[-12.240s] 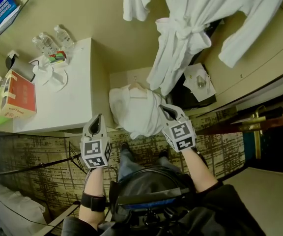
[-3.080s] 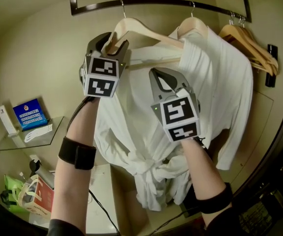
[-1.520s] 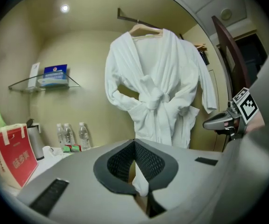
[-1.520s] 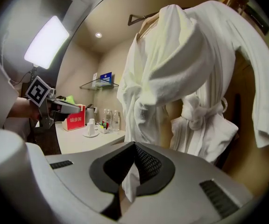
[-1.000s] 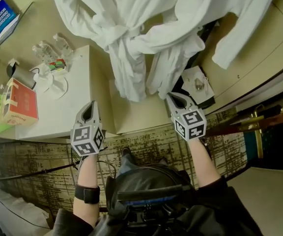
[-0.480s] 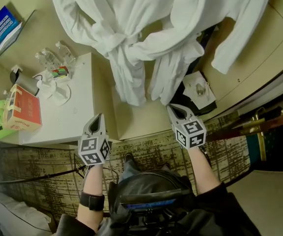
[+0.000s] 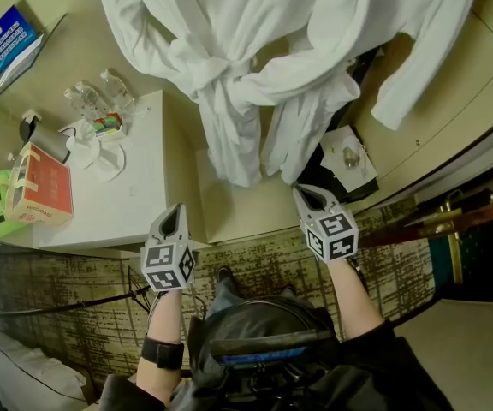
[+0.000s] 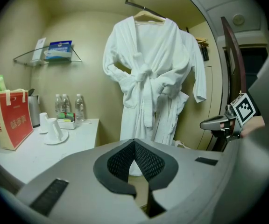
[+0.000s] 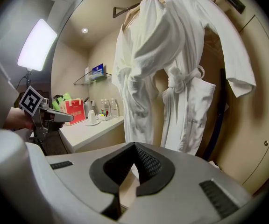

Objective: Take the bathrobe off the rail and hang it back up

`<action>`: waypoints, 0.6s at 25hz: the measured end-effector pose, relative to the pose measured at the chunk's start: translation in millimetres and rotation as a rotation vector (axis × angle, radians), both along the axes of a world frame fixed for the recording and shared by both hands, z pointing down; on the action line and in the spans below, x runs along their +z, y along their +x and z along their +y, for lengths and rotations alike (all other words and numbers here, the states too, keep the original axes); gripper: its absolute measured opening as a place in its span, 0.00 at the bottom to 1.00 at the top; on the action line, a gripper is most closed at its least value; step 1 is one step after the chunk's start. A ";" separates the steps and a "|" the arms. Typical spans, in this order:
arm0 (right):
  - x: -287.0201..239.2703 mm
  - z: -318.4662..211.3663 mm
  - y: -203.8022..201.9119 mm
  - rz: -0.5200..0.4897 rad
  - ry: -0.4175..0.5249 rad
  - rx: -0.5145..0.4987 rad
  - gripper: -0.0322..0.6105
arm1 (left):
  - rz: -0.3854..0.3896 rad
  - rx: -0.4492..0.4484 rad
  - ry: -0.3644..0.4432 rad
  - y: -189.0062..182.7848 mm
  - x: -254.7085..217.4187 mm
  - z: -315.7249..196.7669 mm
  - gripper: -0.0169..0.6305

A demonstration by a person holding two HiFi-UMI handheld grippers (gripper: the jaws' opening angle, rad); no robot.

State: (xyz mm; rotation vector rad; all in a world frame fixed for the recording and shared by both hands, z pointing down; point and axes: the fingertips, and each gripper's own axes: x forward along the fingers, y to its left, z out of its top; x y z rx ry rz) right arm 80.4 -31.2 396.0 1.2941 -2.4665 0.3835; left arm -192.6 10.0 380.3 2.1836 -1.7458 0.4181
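**Near.** My left gripper [image 7: 175, 211] and right gripper [image 7: 304, 193] are low in front of my body, side by side and well apart. In each gripper view the jaws meet at the tips with nothing between them, so both are closed and empty. The counter [image 7: 139, 191] stands to the left of the left gripper.

**Middle.** The bathrobe [image 8: 144, 64] lies ahead of and above both grippers. It hangs full length, long axis vertical, belt knotted at the waist, hem clear of the grippers. A second robe [image 8: 194, 64] hangs just behind it on the right.

**Far.** The hanger [image 8: 149, 16] sits highest, on the rail [image 8: 135, 3].

**Relation.** The left gripper faces the bathrobe squarely. The right gripper views it from one side, though in the head view it lies nearer the hems. I judge the bathrobe hung. Any new lift would begin with a steep upward reach to the hanger, not to the cloth.
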 end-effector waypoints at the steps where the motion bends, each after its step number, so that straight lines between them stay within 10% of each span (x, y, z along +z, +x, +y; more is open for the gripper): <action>1: 0.0 0.6 0.0 0.002 0.001 0.000 0.07 | 0.000 -0.001 0.000 -0.2 0.2 0.9 0.03; 15: 5.6 9.5 -2.4 0.007 -0.011 -0.008 0.07 | -0.009 -0.001 -0.023 -3.1 8.4 14.9 0.03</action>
